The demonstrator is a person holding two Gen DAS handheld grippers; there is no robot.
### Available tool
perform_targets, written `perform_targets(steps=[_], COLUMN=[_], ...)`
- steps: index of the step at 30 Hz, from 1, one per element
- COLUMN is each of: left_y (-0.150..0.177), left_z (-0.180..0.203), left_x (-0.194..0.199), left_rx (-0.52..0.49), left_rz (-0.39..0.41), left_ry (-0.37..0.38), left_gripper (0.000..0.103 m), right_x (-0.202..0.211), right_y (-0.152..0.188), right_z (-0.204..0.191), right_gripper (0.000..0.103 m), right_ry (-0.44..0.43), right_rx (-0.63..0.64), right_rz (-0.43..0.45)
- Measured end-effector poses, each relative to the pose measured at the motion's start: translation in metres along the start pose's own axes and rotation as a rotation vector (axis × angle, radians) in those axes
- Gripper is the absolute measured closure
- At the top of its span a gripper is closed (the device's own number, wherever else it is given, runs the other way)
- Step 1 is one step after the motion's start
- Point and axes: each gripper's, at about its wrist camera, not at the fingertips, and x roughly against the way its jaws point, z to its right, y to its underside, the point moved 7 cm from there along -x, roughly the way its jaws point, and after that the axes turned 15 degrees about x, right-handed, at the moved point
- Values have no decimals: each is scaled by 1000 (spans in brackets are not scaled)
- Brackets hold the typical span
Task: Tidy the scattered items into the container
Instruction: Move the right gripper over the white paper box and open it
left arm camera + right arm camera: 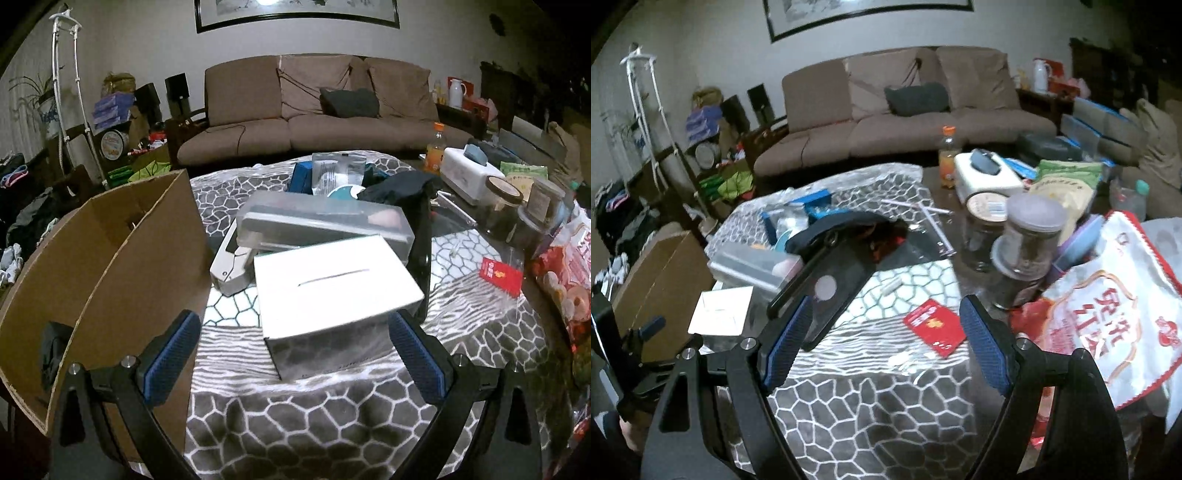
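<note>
The white box [332, 284] is flat and glossy, a thin dark line across its lid, lying on the patterned cloth [295, 417] of the worktop just right of the open cardboard container [110, 251]. The left claw [295, 354] stands wide, its blue pads either side of the box's near end — contact cannot be told. A clear case [321, 221] overlaps its far edge. The right claw [886, 343] gapes empty near a red card [934, 326] — glare blurs it.

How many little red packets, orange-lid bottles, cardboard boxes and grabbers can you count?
small red packet: 1
orange-capped bottle: 1
cardboard box: 1
grippers, left gripper and right gripper: 2
Total: 5
</note>
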Motion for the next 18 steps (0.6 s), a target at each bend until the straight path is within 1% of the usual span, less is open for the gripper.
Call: perform_targets(steps=[1, 5, 7, 9, 12, 14, 16, 18], left_y=[0, 7, 10, 12, 13, 15, 18, 25], left_z=[-1, -7, -9, -9, -6, -2, 0, 3], left_x=[-1, -7, -10, -11, -13, -18, -28, -39], left_rx=[-1, -9, -8, -7, -6, -2, 17, 46], left_rz=[-2, -9, -17, -22, -18, -8, -6, -42], left_ry=[-1, 6, 22, 42, 74, 103, 132, 131], left_gripper=[0, 0, 0, 0, 0, 0, 0, 0], right_x=[-3, -25, -35, -39, -37, -35, -33, -32], right_y=[0, 1, 3, 4, 5, 7, 11, 15], right_z=[-5, -32, -43, -47, -35, -18, -1, 13], right_gripper=[23, 23, 23, 23, 23, 23, 23, 23], right_ry=[-14, -115, -126, -111, -40, 0, 3, -7], right_rx=[-2, -17, 2, 22, 34, 7, -52, -106], right_rz=[-4, -36, -60, -70, -76, -81, -85, -88])
